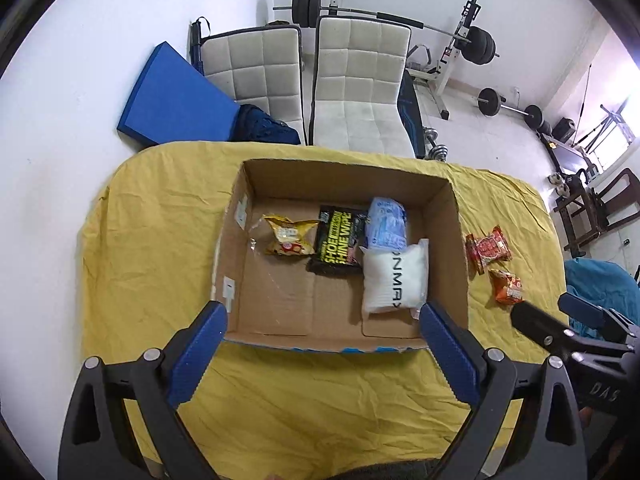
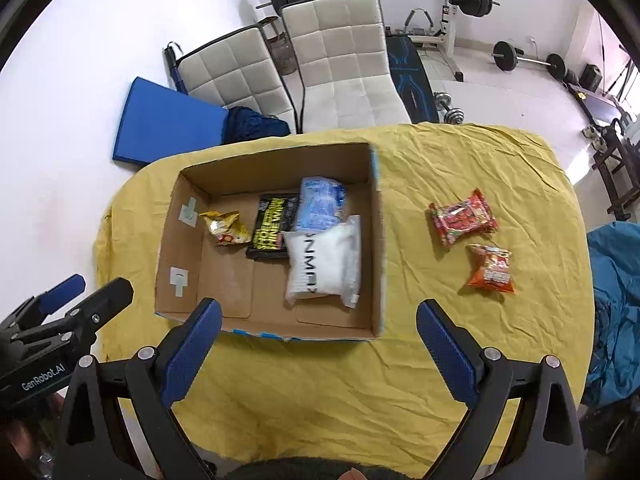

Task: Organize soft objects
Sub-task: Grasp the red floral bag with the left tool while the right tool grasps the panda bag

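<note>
Cardboard box (image 2: 378, 240) on the yellow cloth (image 2: 320, 380) holds four soft packs, grouped toward its far side. Two snack packets — red packet (image 2: 463, 217), orange packet (image 2: 491, 270) — lie outside, right of it. Left gripper (image 1: 322, 320) and right gripper (image 2: 319, 316) hover spread wide, empty, presumably ready to collect them.

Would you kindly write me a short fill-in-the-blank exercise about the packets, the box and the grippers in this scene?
1. The cardboard box holds ____ packets.
2. The red packet and orange packet lie on the ____ cloth, outside the box.
3. The white packet lies partly on the ____ packet.
4. The left gripper and right gripper are both ____.

Missing words: four; yellow; black; open
</note>
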